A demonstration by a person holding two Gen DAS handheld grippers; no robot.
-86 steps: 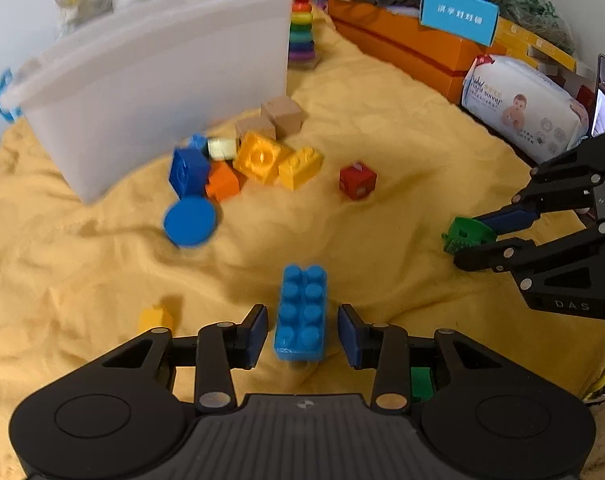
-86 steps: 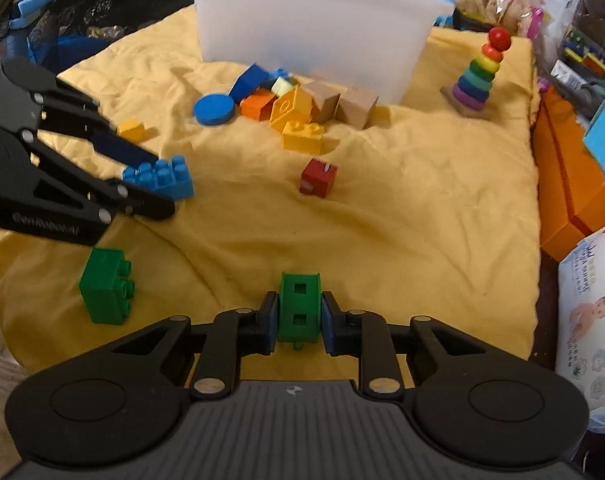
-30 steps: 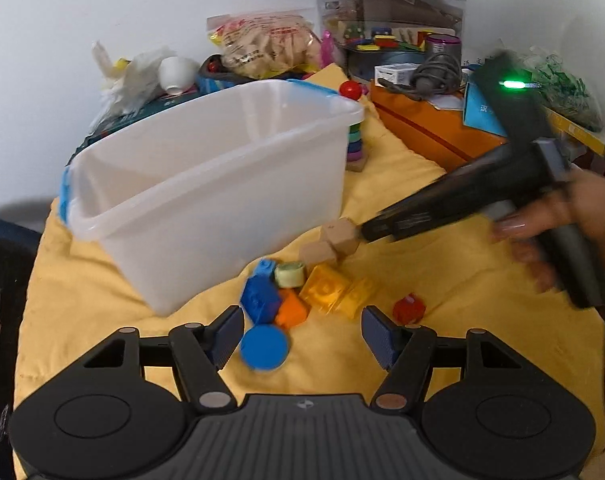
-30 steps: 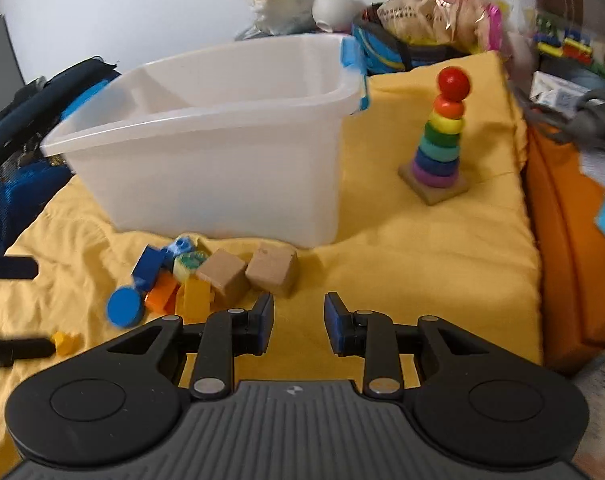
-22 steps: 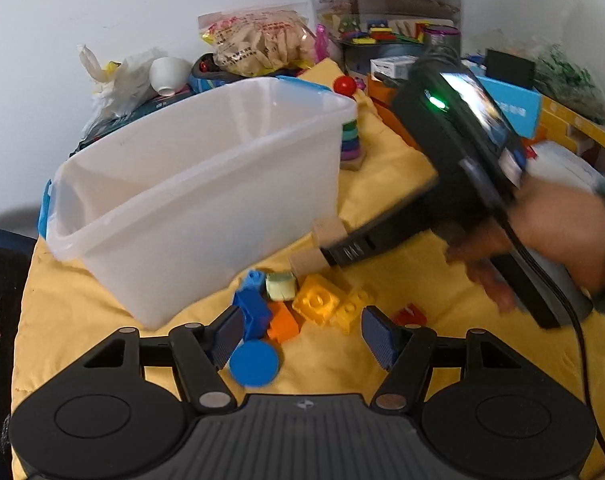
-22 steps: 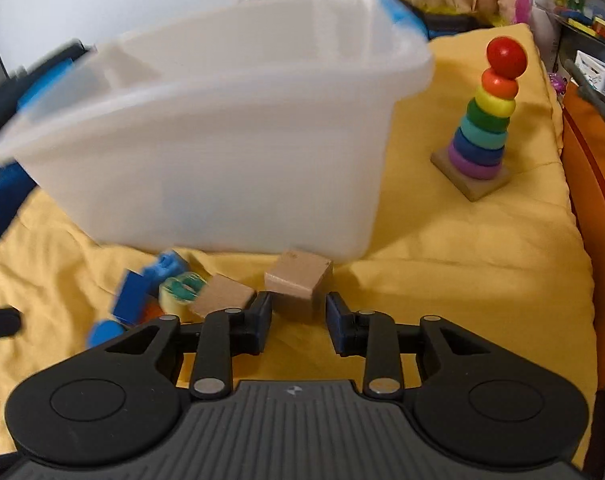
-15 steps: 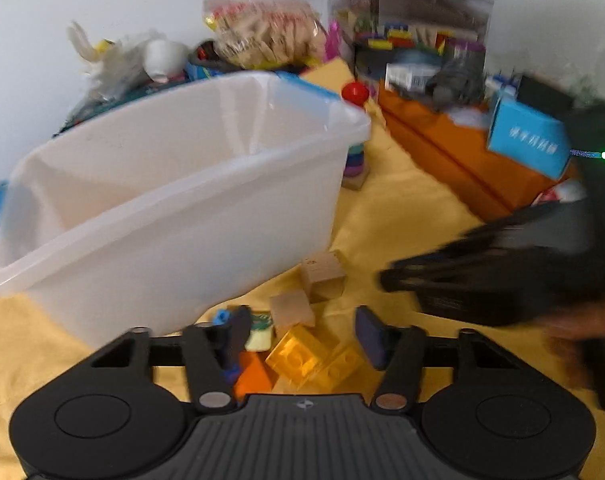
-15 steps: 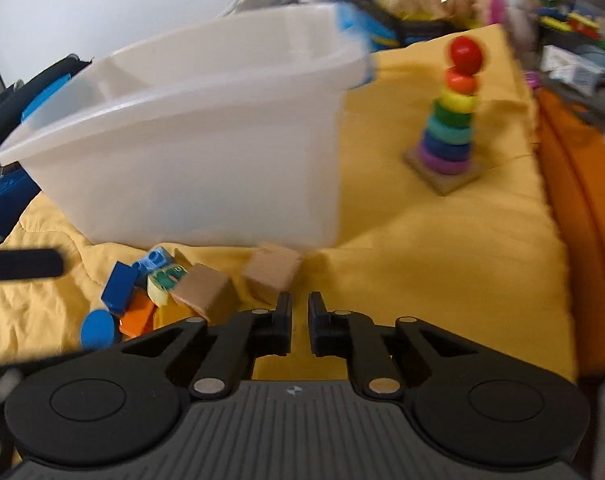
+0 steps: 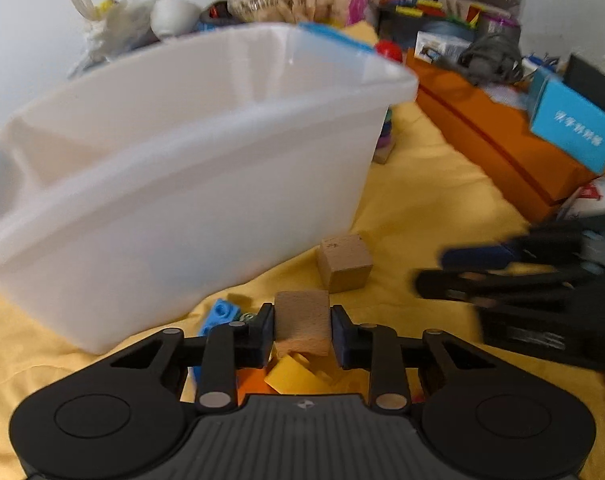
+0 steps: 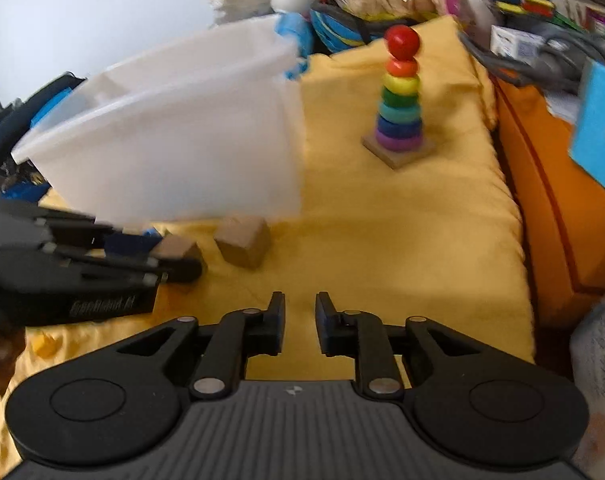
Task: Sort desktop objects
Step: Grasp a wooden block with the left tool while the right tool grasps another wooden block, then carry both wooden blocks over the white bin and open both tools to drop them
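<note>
In the left wrist view my left gripper (image 9: 301, 326) is closing its jaws on a wooden cube (image 9: 301, 320), and both pads touch its sides. The cube sits over yellow (image 9: 294, 372), orange and blue bricks (image 9: 220, 314) in front of the white bin (image 9: 182, 168). A second wooden cube (image 9: 344, 263) lies just beyond on the yellow cloth. My right gripper (image 9: 434, 272) comes in from the right, near that cube. In the right wrist view my right gripper (image 10: 299, 320) is opening with nothing between its fingers, and the free wooden cube (image 10: 244, 246) lies ahead to its left.
A rainbow ring stacker (image 10: 398, 96) stands on the yellow cloth (image 10: 382, 220) right of the bin (image 10: 174, 140). Orange boxes (image 10: 562, 200) and a blue carton (image 9: 574, 128) border the right side. Bags and clutter pile up behind the bin.
My left gripper dropped onto the pile by the bin and narrowed around a wooden cube. My right gripper shut, then parted again, empty; the view shifted so the cubes lie to its left.
</note>
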